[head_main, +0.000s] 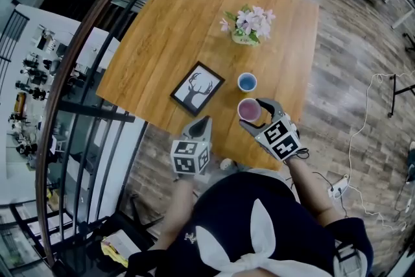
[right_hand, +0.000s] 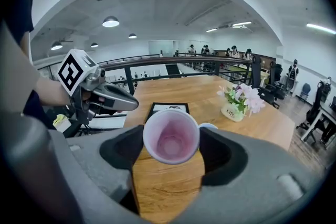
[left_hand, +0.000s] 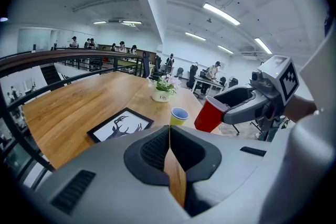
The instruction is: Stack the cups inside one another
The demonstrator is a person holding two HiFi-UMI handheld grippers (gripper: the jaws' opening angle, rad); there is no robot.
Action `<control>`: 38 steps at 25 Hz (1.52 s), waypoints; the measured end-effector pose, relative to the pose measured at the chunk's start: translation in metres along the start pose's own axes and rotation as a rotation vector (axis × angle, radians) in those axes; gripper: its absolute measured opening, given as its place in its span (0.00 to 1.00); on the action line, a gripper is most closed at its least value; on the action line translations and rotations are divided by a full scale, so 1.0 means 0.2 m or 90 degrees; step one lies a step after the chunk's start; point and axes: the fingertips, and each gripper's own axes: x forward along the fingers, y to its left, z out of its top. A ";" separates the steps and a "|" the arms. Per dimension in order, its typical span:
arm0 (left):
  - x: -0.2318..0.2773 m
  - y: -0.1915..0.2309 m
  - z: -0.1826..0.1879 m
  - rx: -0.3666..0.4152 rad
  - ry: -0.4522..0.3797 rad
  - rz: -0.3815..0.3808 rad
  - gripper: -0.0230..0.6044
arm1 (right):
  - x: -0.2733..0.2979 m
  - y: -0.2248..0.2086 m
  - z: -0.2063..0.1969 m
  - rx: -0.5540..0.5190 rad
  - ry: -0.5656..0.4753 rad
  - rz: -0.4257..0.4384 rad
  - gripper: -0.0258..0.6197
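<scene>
My right gripper (head_main: 254,115) is shut on a red cup (head_main: 249,109) with a pale pink inside, held lifted and tilted near the table's front edge. In the right gripper view the red cup (right_hand: 171,136) fills the gap between the jaws, mouth toward the camera. A yellow cup (head_main: 247,82) with a blue inside stands upright on the wooden table (head_main: 168,29), just beyond the red one. My left gripper (head_main: 200,128) is shut and empty at the front edge, left of the red cup (left_hand: 209,114). From the left gripper view the yellow cup (left_hand: 179,116) stands ahead.
A black-framed deer picture (head_main: 197,88) lies flat left of the cups. A small pot of pink flowers (head_main: 248,25) stands farther back. A dark railing (head_main: 84,36) curves along the table's left side. Office chairs and desks stand on the wooden floor (head_main: 363,55) beyond.
</scene>
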 end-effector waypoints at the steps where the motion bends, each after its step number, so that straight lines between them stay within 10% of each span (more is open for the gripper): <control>1: 0.00 0.00 0.00 0.000 0.000 -0.001 0.07 | 0.00 0.00 0.00 0.000 -0.001 -0.001 0.55; 38: 0.02 0.03 -0.01 -0.026 0.004 0.018 0.07 | 0.14 -0.43 0.30 -0.048 -0.039 -0.037 0.55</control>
